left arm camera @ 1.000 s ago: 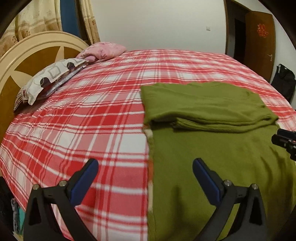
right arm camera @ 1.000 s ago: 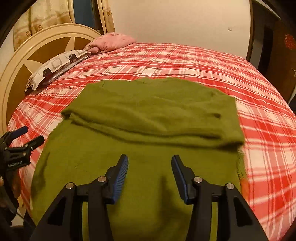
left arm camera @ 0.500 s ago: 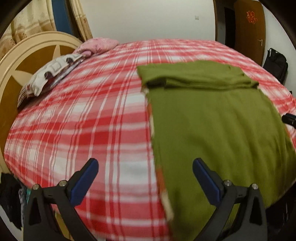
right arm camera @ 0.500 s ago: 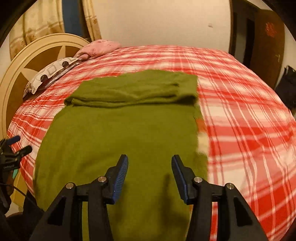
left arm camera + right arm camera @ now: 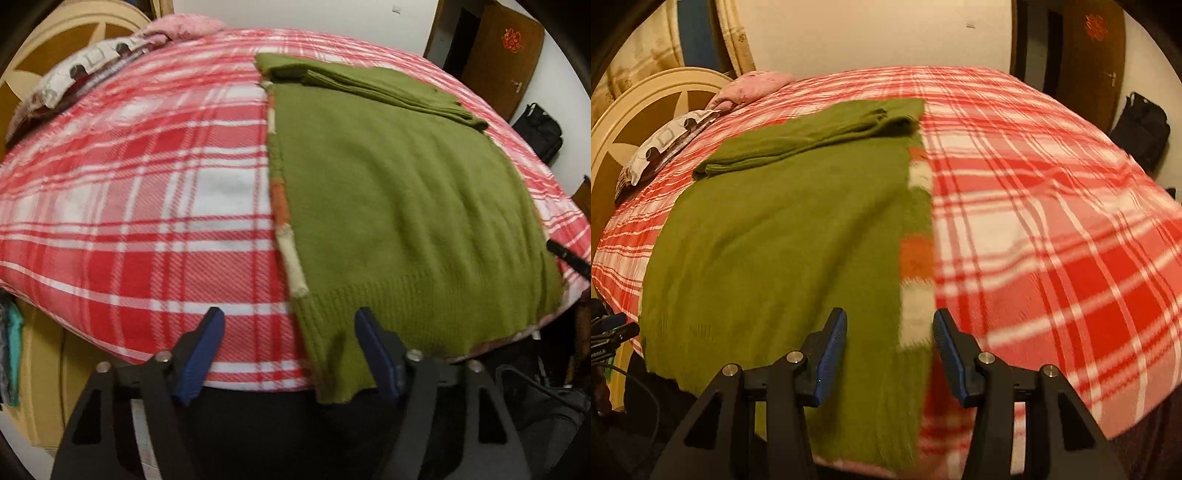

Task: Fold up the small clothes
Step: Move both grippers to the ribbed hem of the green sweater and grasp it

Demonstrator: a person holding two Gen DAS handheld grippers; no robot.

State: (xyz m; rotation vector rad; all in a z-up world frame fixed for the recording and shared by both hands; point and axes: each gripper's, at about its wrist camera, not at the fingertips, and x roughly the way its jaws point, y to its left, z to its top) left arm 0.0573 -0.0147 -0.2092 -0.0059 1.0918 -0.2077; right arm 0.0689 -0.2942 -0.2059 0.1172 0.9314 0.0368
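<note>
The green sweater [image 5: 399, 206] lies flat on the red plaid bedspread [image 5: 140, 206], its far part folded back on itself into a thick band toward the far side of the bed, its ribbed hem hanging over the near edge; a strip of orange and cream stripes [image 5: 916, 258] peeks out along both of its long edges; a second ago both cameras sat over the middle of the garment with the fold close ahead, whereas now both have drawn back to the hem and the fold sits far off; the left gripper [image 5: 291, 354] now brackets the sweater's near left corner, its blue pads apart and narrower than a moment ago, the jaws having just been closing, with the corner of cloth between them but not pinched; the right gripper [image 5: 890, 354] hovers at the near right corner, its jaws partway apart at the same width as before, the striped edge between the pads but not gripped; beyond, pillows [image 5: 672, 144] lie by the cream headboard [image 5: 635, 122], and a dark bag [image 5: 539, 129] sits beside the brown door [image 5: 502, 55].
</note>
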